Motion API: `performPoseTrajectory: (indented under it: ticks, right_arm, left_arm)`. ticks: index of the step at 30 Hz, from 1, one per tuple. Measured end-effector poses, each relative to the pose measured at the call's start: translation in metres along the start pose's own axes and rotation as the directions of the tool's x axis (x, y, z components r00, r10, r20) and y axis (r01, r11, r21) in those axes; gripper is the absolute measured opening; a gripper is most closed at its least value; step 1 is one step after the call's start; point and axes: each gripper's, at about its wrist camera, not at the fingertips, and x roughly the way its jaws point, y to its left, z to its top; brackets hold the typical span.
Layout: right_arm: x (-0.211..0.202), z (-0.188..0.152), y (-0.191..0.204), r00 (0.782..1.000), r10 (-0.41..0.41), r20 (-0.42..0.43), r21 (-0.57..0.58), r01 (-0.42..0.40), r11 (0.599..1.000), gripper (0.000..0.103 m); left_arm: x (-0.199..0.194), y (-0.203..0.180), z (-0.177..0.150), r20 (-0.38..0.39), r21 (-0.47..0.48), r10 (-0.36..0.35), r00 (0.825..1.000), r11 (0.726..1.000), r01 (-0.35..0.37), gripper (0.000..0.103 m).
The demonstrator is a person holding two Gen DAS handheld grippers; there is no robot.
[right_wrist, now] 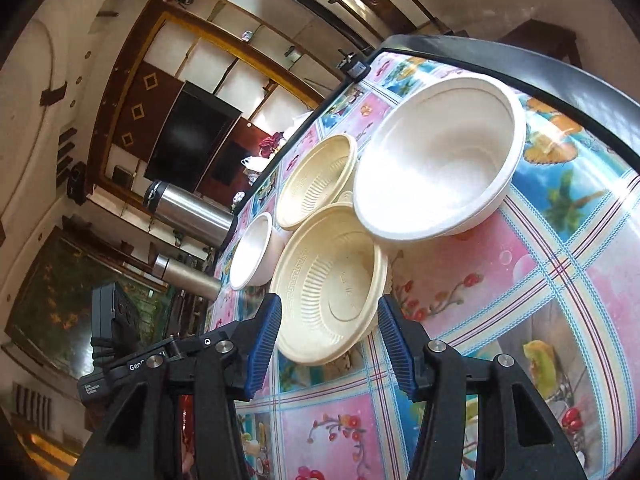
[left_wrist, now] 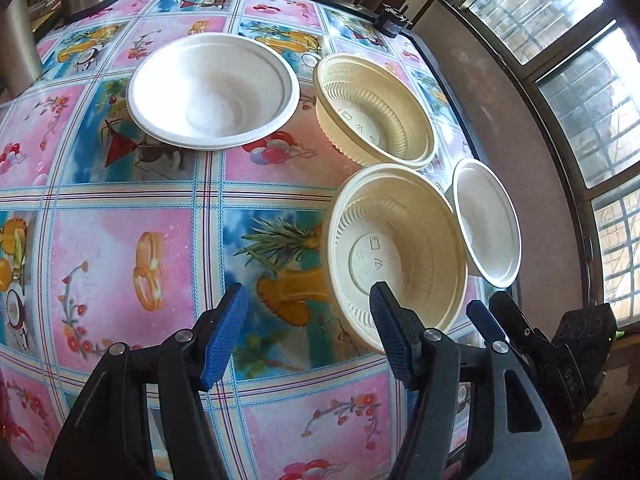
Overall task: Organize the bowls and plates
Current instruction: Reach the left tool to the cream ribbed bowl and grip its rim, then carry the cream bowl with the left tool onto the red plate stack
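Fruit-print tablecloth (left_wrist: 120, 200) carried four bowls: two ribbed cream bowls (left_wrist: 394, 256) centre-right, white bowls (left_wrist: 212, 90) far left and right. Left gripper (left_wrist: 308, 328) and right gripper (right_wrist: 328, 344) gaped, empty.

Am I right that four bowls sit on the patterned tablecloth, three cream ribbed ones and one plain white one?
Not quite. Four bowls do sit on the patterned tablecloth, but they split evenly: two cream ribbed ones and two plain white ones. The left wrist view shows all four clearly.
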Motion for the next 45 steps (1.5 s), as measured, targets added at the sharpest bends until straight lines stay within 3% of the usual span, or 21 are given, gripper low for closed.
performPoseTrajectory:
  ticks: [5,13,20,22,28,32,34,36,40,45]
  right_arm:
    - [0.021,0.009,-0.012,1.0,-0.007,-0.006,0.062,0.008,0.998,0.053]
    - [0.036,0.012,-0.024,1.0,-0.028,-0.012,0.068,0.029,0.997,0.047]
    - [0.039,0.011,-0.026,0.999,-0.029,-0.015,0.059,0.03,0.998,0.046]
    - [0.038,0.008,-0.027,0.999,-0.031,-0.014,0.061,0.032,0.998,0.046]
    - [0.04,0.007,-0.027,0.999,-0.043,-0.009,0.057,0.043,0.997,0.044]
    - [0.04,0.007,-0.026,0.998,-0.064,0.006,0.048,0.063,0.997,0.04]
    - [0.041,0.006,-0.026,0.997,-0.073,0.006,0.041,0.072,0.997,0.031]
    - [0.043,0.005,-0.025,0.997,-0.079,0.006,0.035,0.079,0.996,0.021]
    - [0.044,0.005,-0.025,0.997,-0.07,0.015,0.024,0.069,0.997,0.012]
    - [0.044,0.004,-0.023,0.997,-0.07,0.024,0.015,0.07,0.997,0.011]
  left_arm:
    - [0.011,-0.007,0.007,-0.021,0.001,-0.006,1.0,1.0,0.006,0.062]
    - [0.021,-0.018,0.012,-0.029,0.004,-0.036,0.999,0.999,0.036,0.062]
    - [0.016,-0.025,0.013,0.056,0.027,0.034,0.998,0.999,-0.036,0.062]
    - [0.017,-0.026,0.014,0.053,0.038,0.03,0.998,0.999,-0.032,0.058]
    - [0.028,-0.027,0.012,0.037,0.057,0.057,0.998,0.997,-0.059,0.023]
    - [0.026,-0.024,0.009,0.055,0.058,0.063,0.996,0.996,-0.066,0.014]
    - [0.024,-0.023,0.008,0.065,0.055,0.059,0.996,0.997,-0.062,0.008]
    - [0.023,-0.021,0.007,0.067,0.055,0.054,0.996,0.997,-0.057,0.008]
    - [0.021,-0.022,0.003,0.074,0.07,0.048,0.996,0.996,-0.053,0.008]
    - [0.019,-0.018,-0.001,0.069,0.064,0.038,0.997,0.997,-0.042,0.008]
